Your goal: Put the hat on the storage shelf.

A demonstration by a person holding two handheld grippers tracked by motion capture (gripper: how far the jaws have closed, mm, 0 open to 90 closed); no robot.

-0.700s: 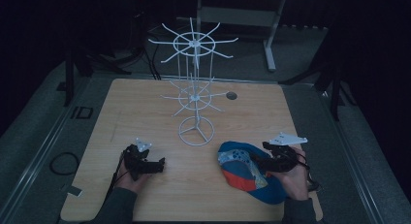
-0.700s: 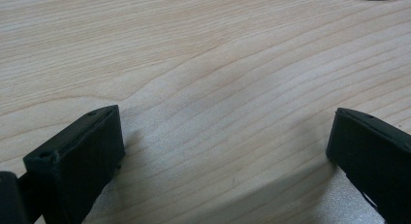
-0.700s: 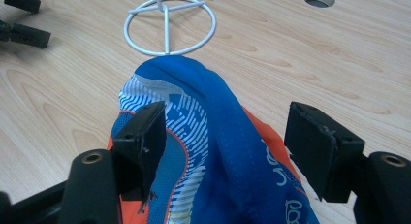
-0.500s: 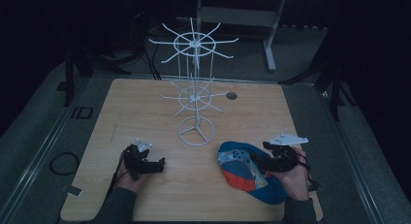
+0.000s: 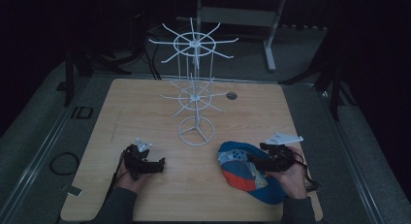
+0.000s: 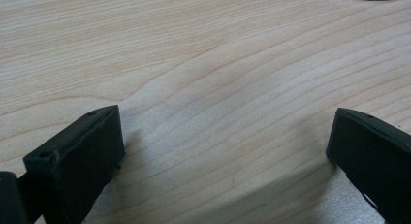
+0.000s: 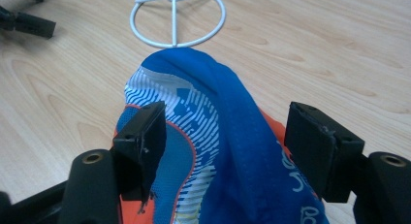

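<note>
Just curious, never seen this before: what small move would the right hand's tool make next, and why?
Probably close the right gripper: its fingers stand open on either side of a raised fold of the blue cap, not yet pinching it.

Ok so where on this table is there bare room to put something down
The table is bare along its left side, between the white wire rack and the left edge, and along the right side beyond the small hole. The near strip is crowded: left tongs, open on bare wood, and right tongs, open astride the blue and orange cap.
</note>
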